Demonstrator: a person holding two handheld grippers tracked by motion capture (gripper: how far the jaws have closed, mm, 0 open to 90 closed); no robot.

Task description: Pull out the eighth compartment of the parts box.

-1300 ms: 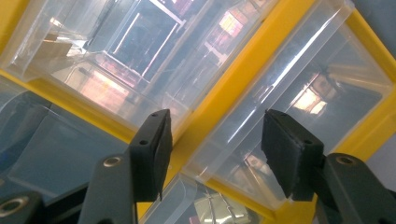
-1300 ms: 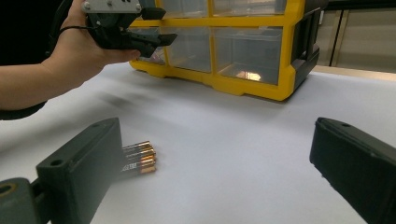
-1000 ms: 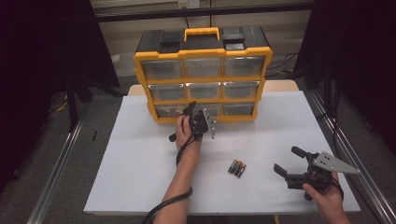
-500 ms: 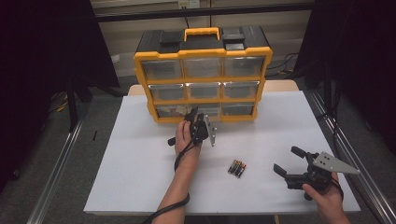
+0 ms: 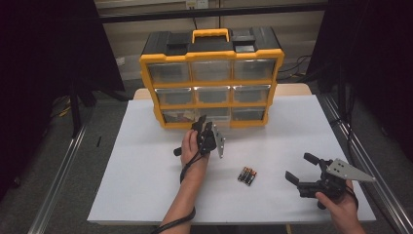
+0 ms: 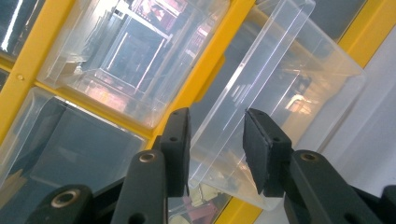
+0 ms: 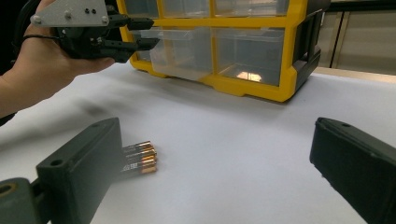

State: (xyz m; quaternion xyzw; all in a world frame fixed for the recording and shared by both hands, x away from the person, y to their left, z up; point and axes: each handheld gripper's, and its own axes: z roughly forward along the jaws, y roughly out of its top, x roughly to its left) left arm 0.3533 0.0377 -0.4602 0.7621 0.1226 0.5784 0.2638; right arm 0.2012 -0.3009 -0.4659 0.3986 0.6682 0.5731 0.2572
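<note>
Drawer: my left gripper [image 5: 200,123] clenched on the clear plastic drawer [image 6: 261,112] front lip, bottom row, yellow-framed organiser [image 5: 213,78]; pull runs toward me.
Batteries: three lie near-right, closer to my released right gripper [image 5: 301,168].

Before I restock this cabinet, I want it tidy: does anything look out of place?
Yes. The bottom middle drawer sticks out of the cabinet while its neighbours sit flush, with the left tongs around its front lip. Three batteries lie loose on the table.
</note>
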